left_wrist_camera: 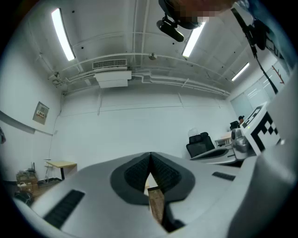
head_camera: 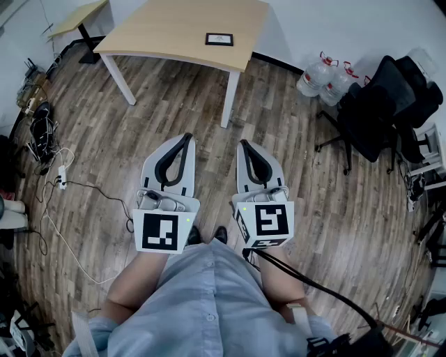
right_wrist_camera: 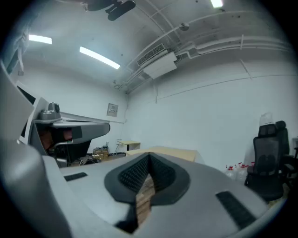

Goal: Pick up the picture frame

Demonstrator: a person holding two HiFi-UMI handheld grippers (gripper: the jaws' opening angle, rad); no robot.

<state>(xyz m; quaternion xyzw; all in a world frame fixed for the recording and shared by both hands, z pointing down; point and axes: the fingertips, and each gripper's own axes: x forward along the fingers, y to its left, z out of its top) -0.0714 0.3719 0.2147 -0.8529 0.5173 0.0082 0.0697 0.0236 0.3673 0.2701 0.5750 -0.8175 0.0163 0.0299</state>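
A small black-edged picture frame lies flat on a light wooden table at the far side of the room. Both grippers hang side by side over the wooden floor, well short of the table. My left gripper is shut, its tips touching with nothing between them. My right gripper is shut and empty too. In the left gripper view the jaws meet at the tip. The right gripper view shows the same closed tips, with the table top beyond them.
A black office chair and water bottles stand at the right. Cables and a power strip trail over the floor at the left. A second small table is at the far left. The person's legs and blue shirt fill the bottom.
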